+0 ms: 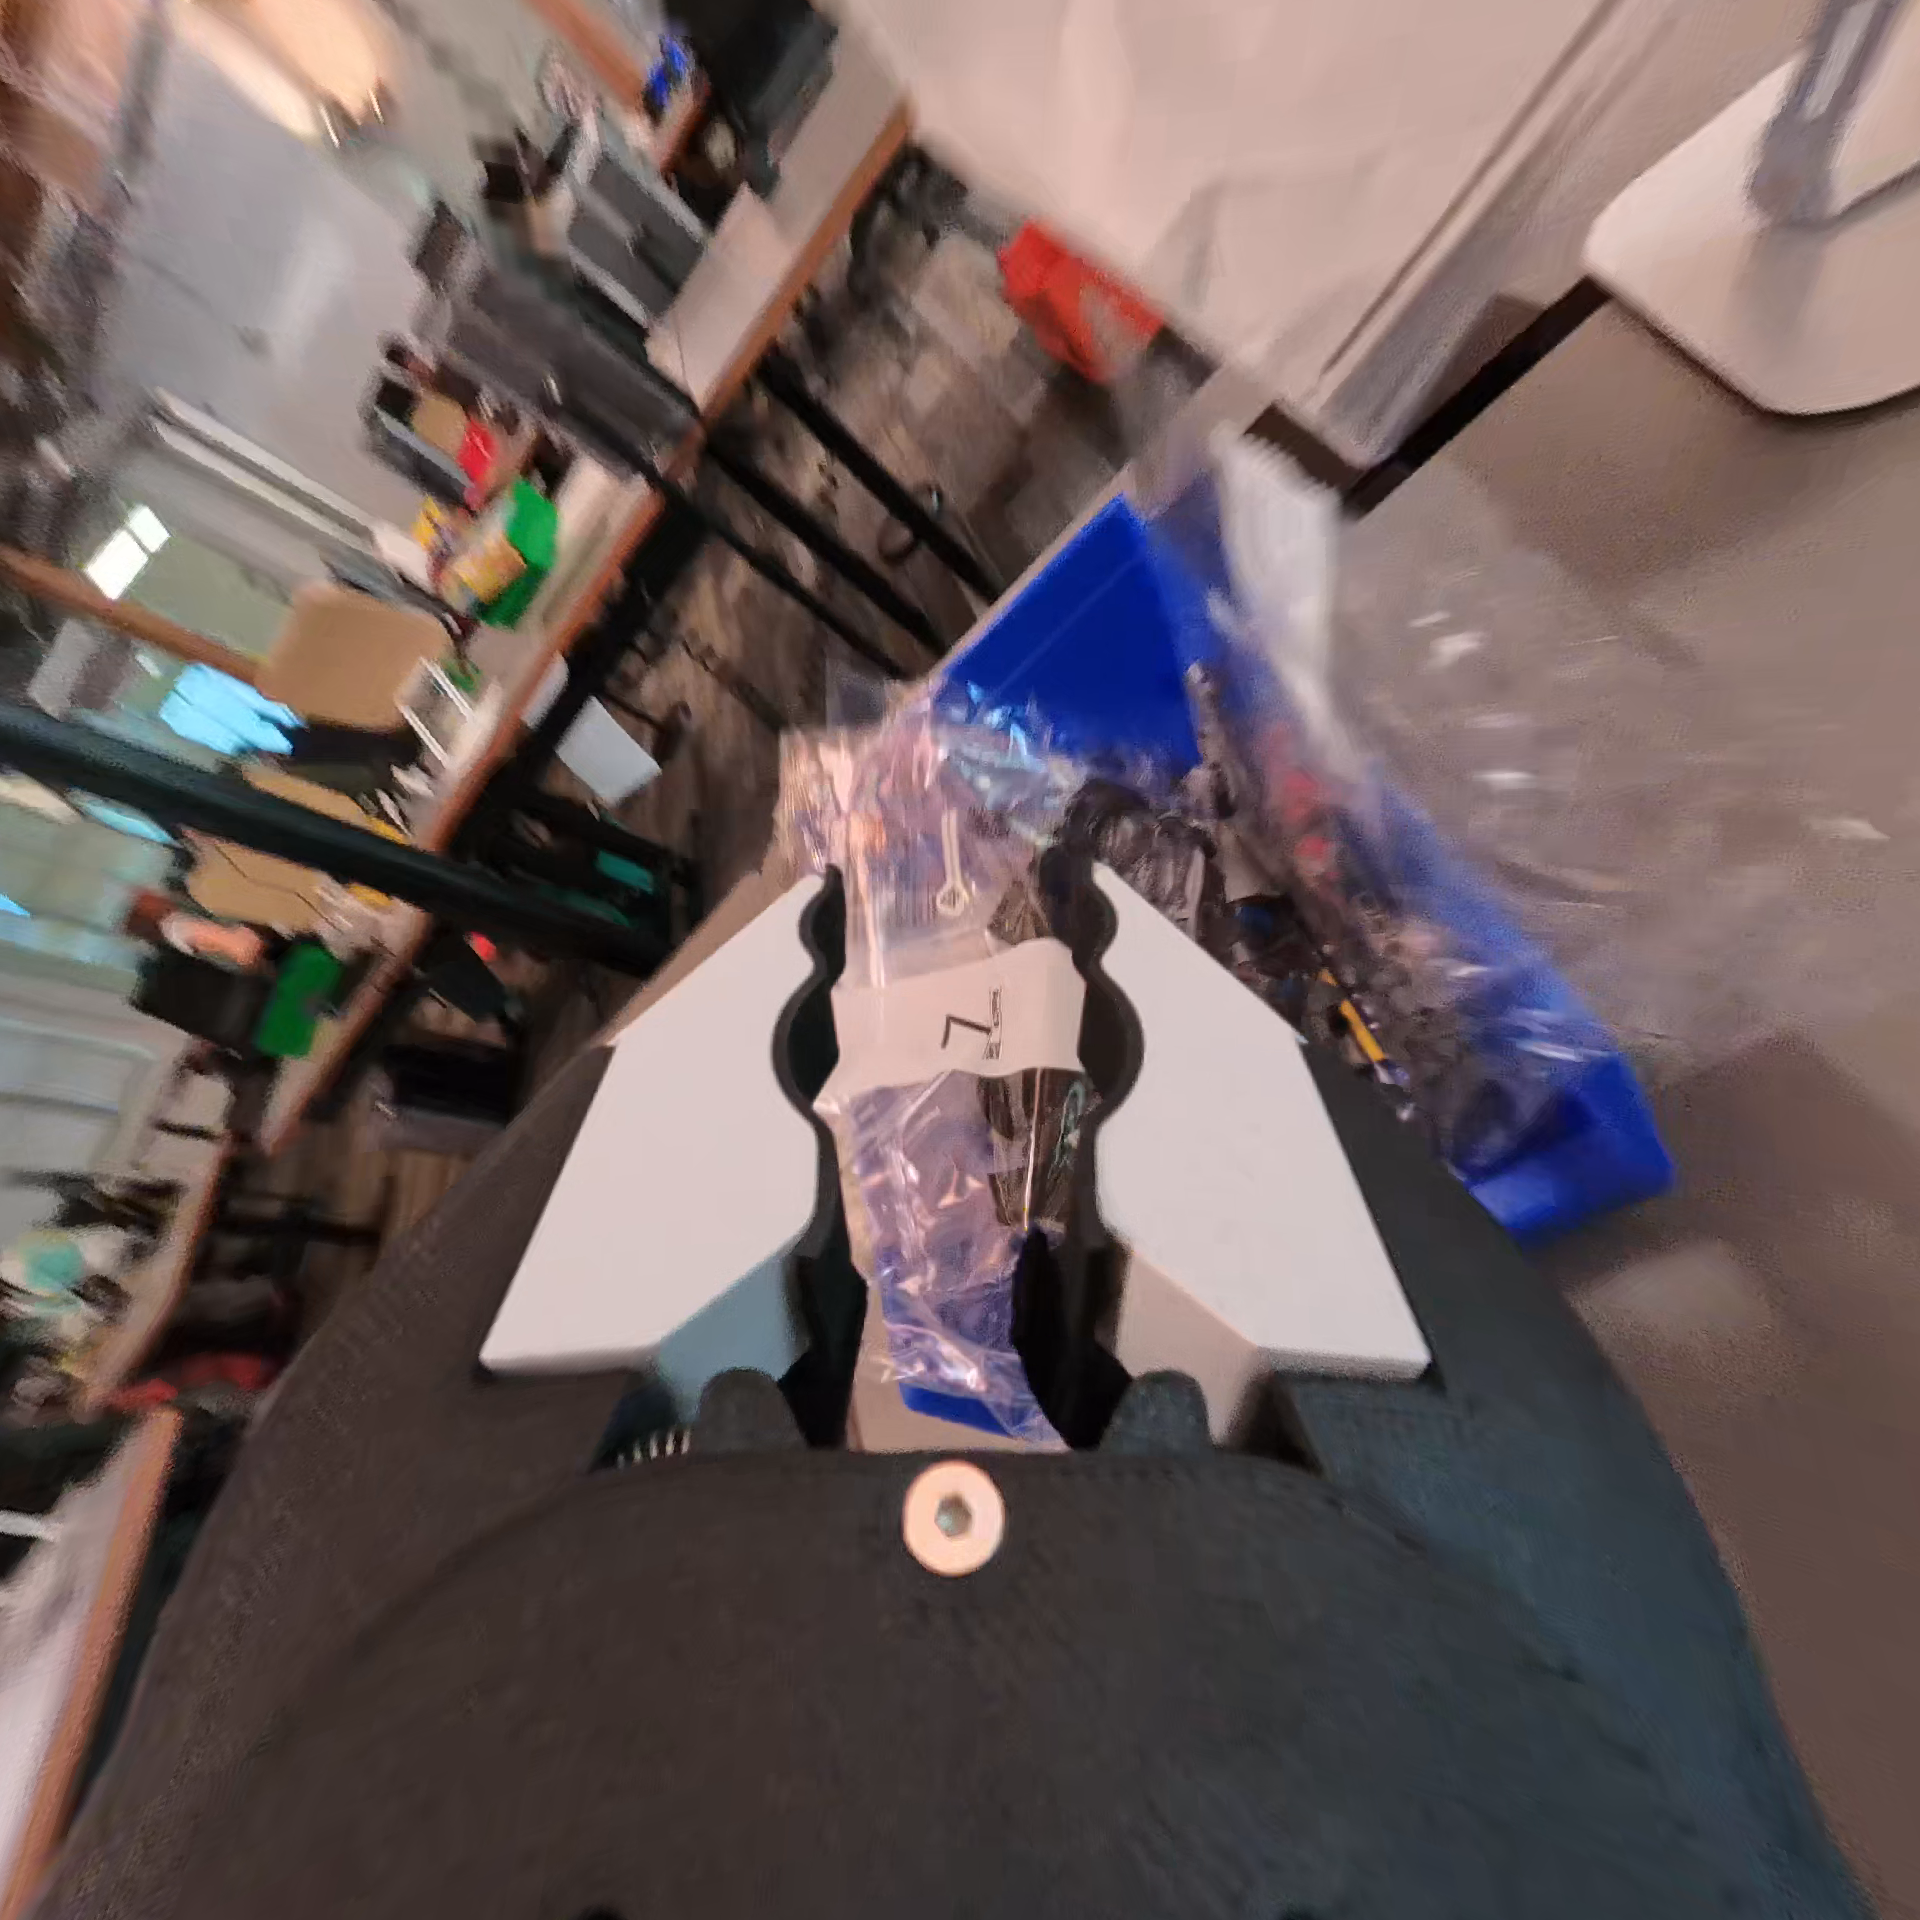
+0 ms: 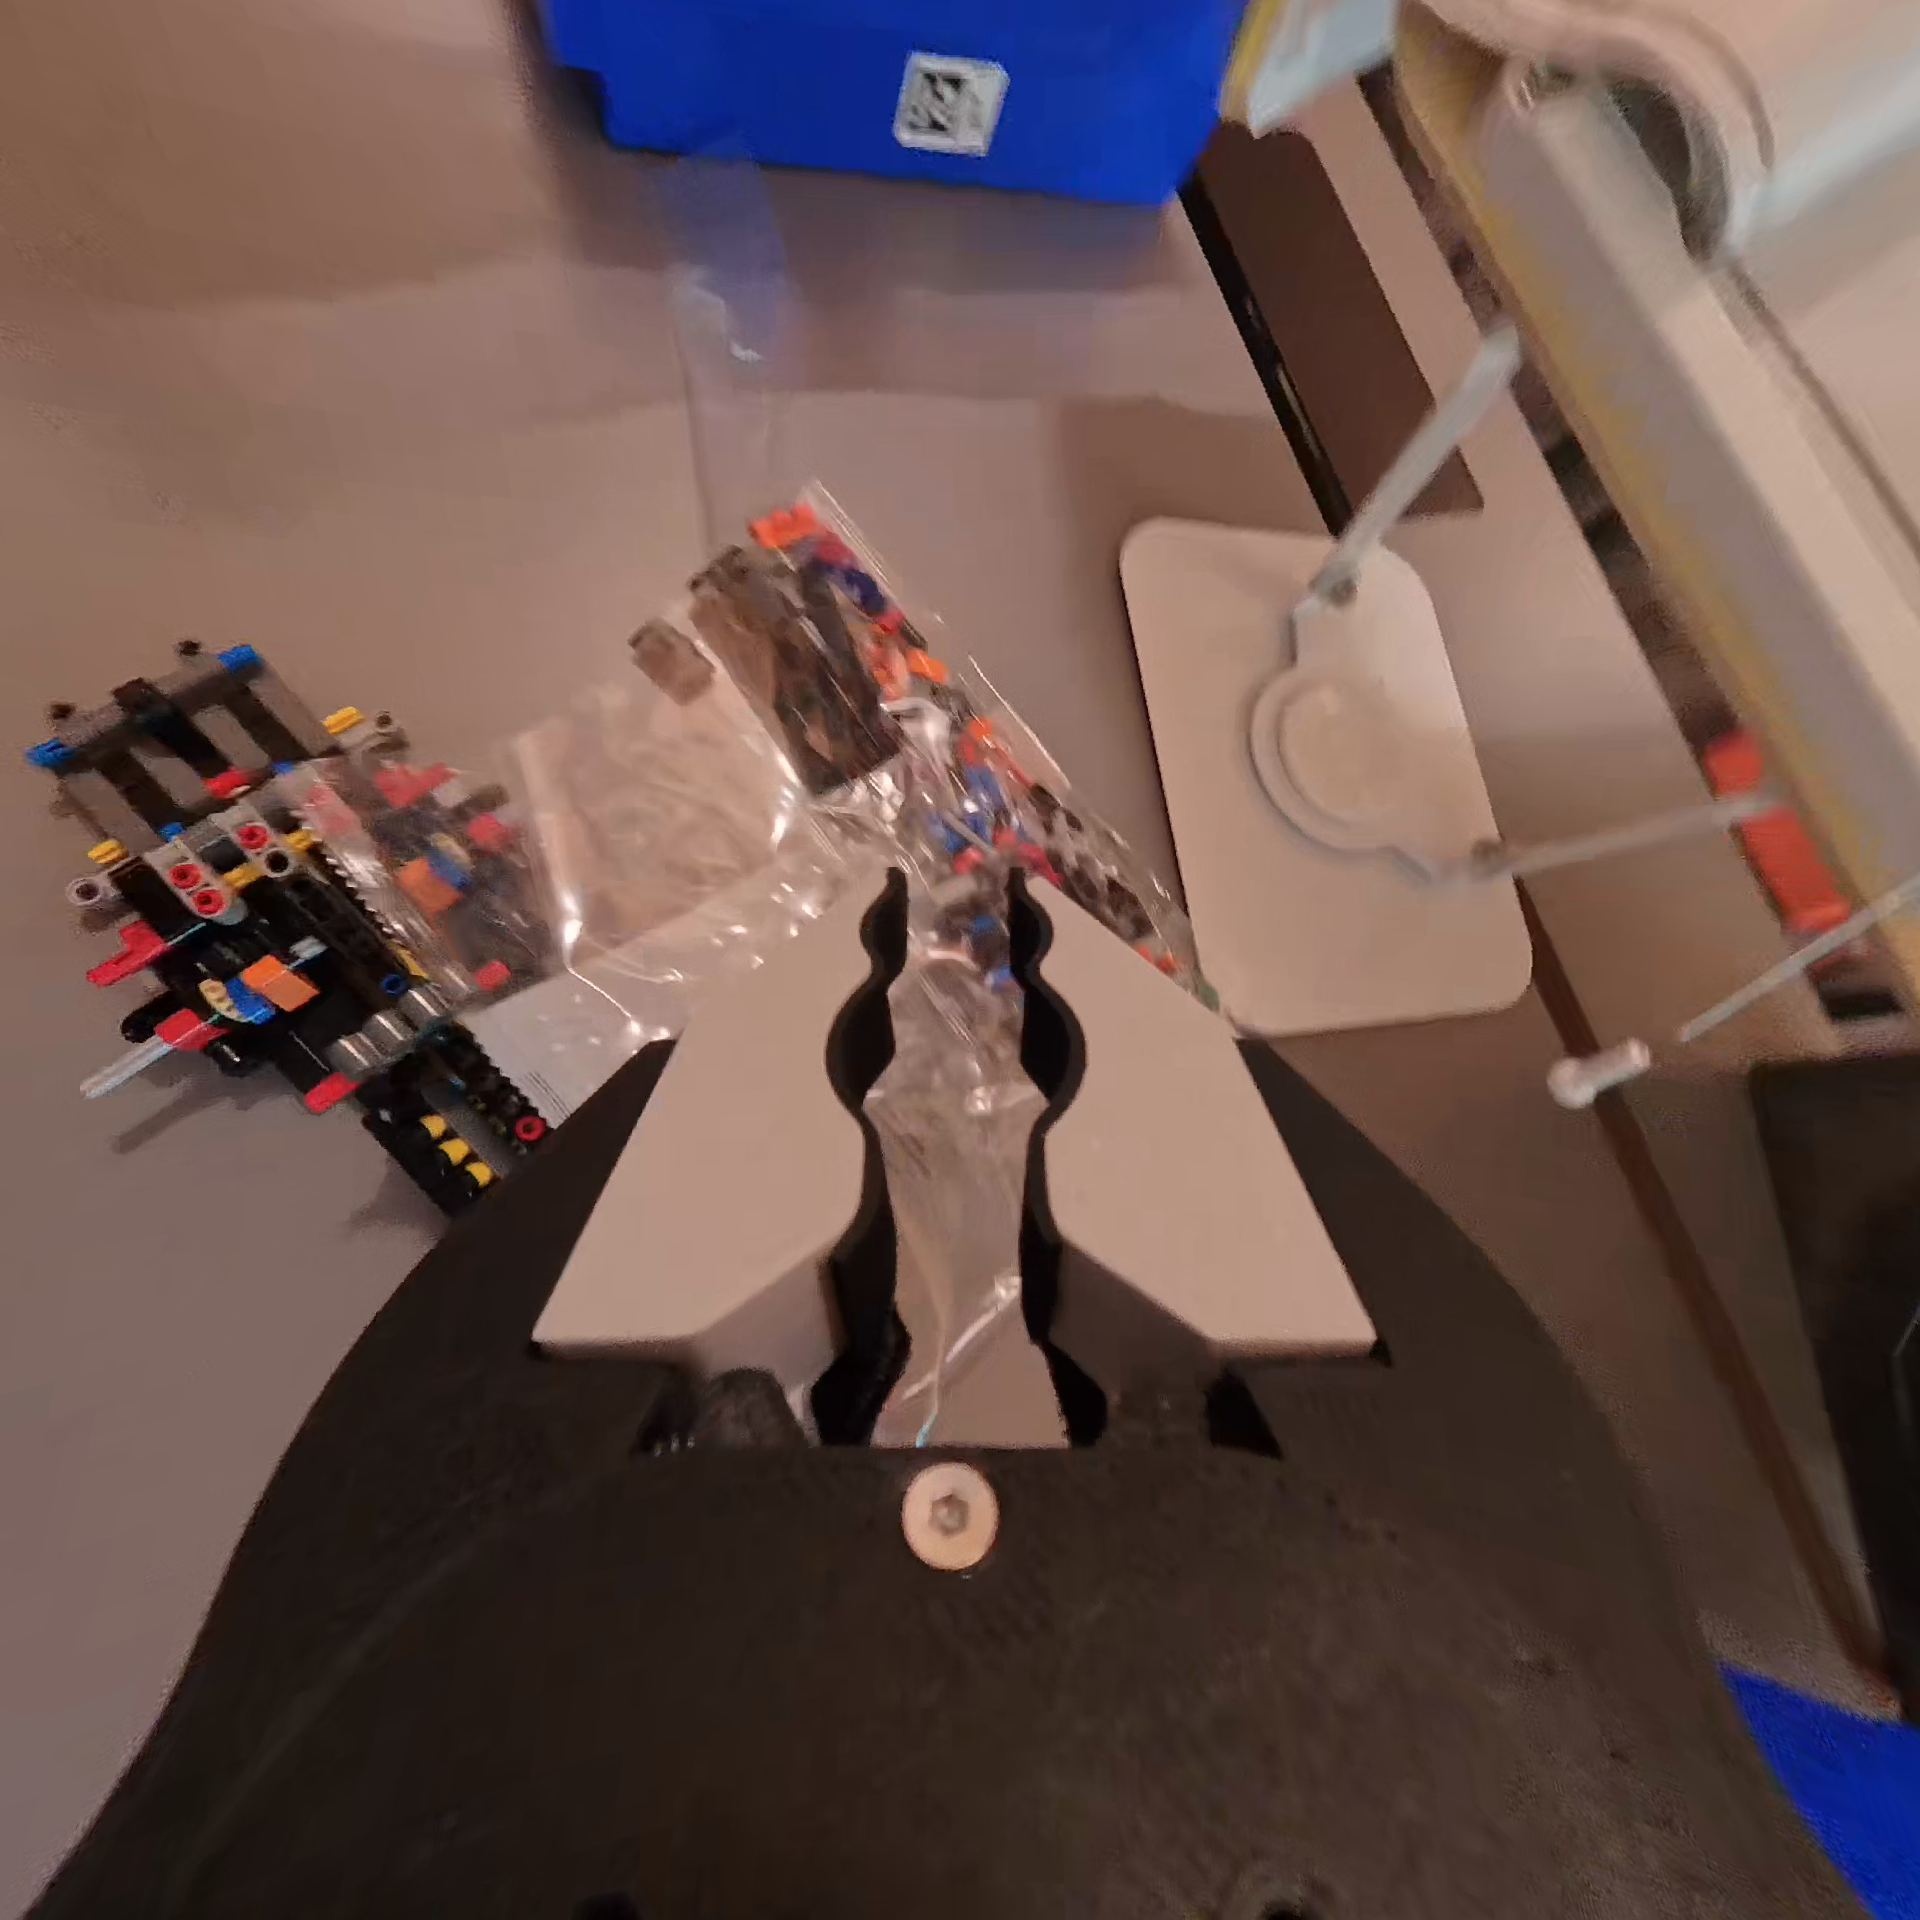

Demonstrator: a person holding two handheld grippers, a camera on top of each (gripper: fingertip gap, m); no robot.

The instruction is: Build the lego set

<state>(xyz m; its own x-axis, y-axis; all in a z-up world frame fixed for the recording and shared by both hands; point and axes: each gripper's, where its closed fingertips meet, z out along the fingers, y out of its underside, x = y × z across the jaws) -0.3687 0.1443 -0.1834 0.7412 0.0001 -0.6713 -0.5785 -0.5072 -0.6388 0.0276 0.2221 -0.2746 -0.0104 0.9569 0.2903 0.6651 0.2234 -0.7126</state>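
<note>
My left gripper (image 1: 951, 883) is shut on a clear plastic bag of Lego pieces (image 1: 935, 1143) with a white label strip, held up in front of a blue bin (image 1: 1081, 634). The bin holds more bags of pieces (image 1: 1299, 935). My right gripper (image 2: 956, 888) is shut on the end of another clear bag of mixed pieces (image 2: 831, 675), which stretches away over the grey table (image 2: 312, 364). A partly built black Lego assembly (image 2: 208, 883) with red, blue and yellow pins lies on the table at the left. An opened bag of pieces (image 2: 436, 862) lies against it.
The blue bin (image 2: 894, 94) stands at the table's far side. A white monitor stand base (image 2: 1320, 779) sits to the right, by the table's dark edge (image 2: 1340, 343). Cluttered shelves (image 1: 416, 520) show blurred beyond the table. A loose clear bag (image 1: 1558, 727) lies by the bin. About 40 cm separates my left fingertips from my right. The partly built black Lego assembly (image 2: 208, 883) lies some 15 cm from my right tips, 40 cm from my left tips.
</note>
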